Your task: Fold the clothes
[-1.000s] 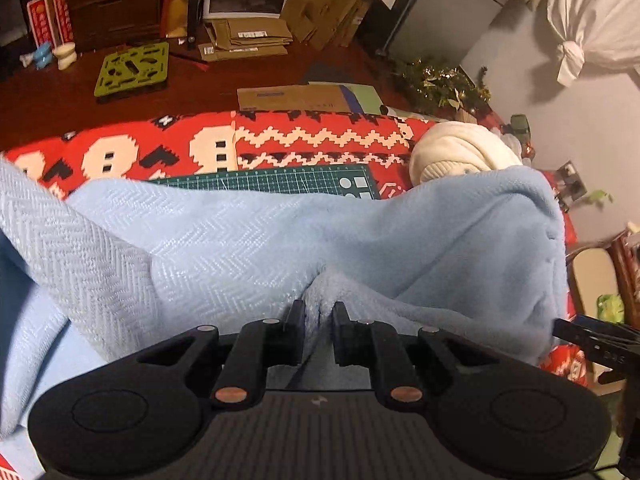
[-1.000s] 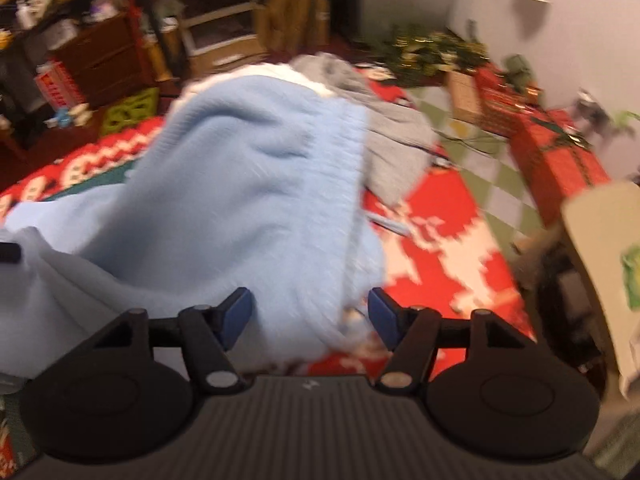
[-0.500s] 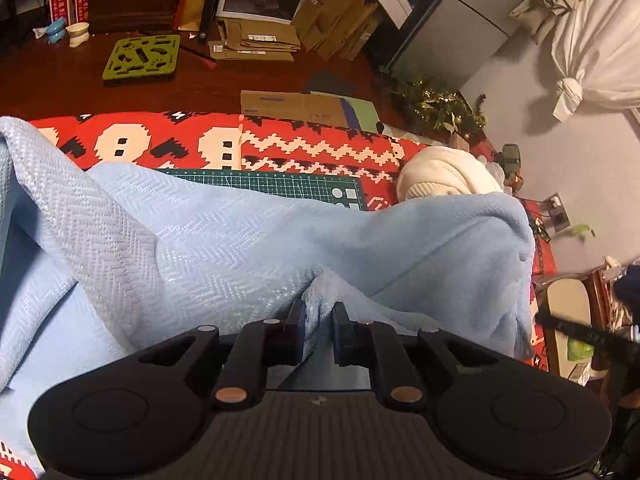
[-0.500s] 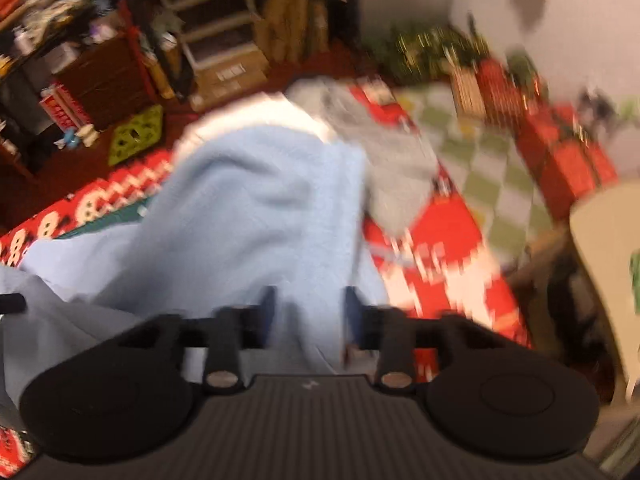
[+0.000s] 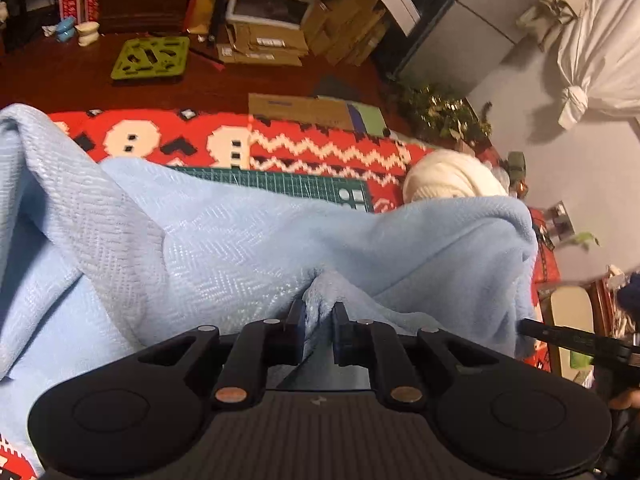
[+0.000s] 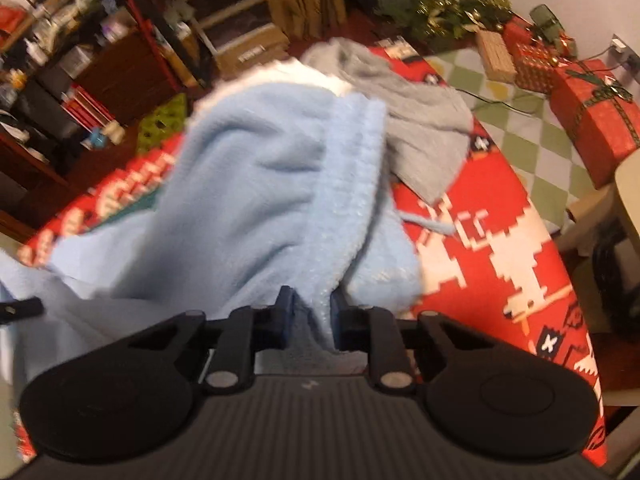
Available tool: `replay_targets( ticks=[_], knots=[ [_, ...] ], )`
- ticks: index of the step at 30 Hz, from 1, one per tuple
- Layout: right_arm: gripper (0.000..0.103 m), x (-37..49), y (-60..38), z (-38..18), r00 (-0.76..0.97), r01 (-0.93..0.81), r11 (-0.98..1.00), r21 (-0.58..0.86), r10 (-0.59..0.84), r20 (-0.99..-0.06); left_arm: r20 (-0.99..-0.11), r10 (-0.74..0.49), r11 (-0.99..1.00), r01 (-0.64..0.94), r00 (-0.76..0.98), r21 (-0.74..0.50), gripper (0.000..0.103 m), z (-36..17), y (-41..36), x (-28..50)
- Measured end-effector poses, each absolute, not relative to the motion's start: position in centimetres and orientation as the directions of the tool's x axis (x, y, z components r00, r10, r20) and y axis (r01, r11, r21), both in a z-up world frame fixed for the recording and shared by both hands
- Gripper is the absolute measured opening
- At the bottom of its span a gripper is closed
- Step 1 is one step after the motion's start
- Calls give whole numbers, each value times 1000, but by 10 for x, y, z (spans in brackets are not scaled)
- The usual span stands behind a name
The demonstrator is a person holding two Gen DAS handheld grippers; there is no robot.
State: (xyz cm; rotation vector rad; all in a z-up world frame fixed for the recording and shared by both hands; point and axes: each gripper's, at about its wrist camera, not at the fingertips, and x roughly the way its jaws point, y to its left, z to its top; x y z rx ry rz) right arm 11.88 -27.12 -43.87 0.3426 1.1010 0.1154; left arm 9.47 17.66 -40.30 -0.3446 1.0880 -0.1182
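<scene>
A light blue fleece garment (image 5: 256,240) is held up over the red patterned tablecloth (image 5: 320,148). My left gripper (image 5: 319,312) is shut on a bunched fold of it. In the right wrist view the same blue garment (image 6: 260,184) hangs in front, and my right gripper (image 6: 310,300) is shut on its edge. The right gripper's arm shows at the right edge of the left wrist view (image 5: 576,338). The cloth hides most of the table under it.
A green cutting mat (image 5: 280,184) lies on the tablecloth behind the garment. A cream knit item (image 5: 448,176) and a grey garment (image 6: 424,120) lie at the far side. Red gift boxes (image 6: 592,116), cardboard boxes (image 5: 264,40) and shelves stand on the floor around.
My right gripper has closed from wide open onto the blue garment's edge. Both grippers have lifted the garment, and the left view has risen and tilted.
</scene>
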Motion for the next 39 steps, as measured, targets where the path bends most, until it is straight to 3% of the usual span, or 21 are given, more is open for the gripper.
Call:
replay_targets(
  ticks=[7, 11, 16, 22, 24, 28, 30, 34, 36, 39],
  knots=[
    [19, 125, -257, -353, 599, -5, 913, 408, 329, -730, -782, -173, 938, -142, 599, -316, 10, -356, 202, 94],
    [18, 154, -235, -319, 648, -77, 915, 396, 348, -677, -752, -113, 945, -164, 649, -283, 0, -347, 221, 110],
    [15, 209, -204, -346, 605, -84, 940, 332, 313, -732, -776, -132, 921, -213, 616, -326, 0, -363, 235, 131],
    [17, 253, -178, -392, 535, -116, 966, 229, 255, -806, -818, -224, 938, -109, 530, -328, 6, -381, 203, 108],
    [31, 255, -179, -395, 533, -107, 966, 236, 257, -806, -835, -249, 942, -76, 490, -325, 8, -390, 192, 98],
    [46, 230, -196, -379, 579, -96, 970, 222, 236, -781, -858, -270, 951, -20, 437, -309, 10, -403, 175, 81],
    [54, 215, -206, -370, 590, -91, 972, 218, 229, -774, -861, -272, 955, 9, 431, -297, 21, -404, 169, 74],
    [57, 171, -231, -359, 582, -60, 976, 212, 206, -787, -867, -275, 959, 48, 416, -281, 25, -404, 160, 67],
    [66, 145, -245, -361, 569, -35, 980, 194, 179, -803, -870, -282, 957, 54, 404, -285, 25, -404, 158, 65],
    [71, 108, -263, -376, 538, 19, 982, 190, 150, -829, -877, -286, 956, 53, 387, -288, 28, -407, 156, 60]
  ],
)
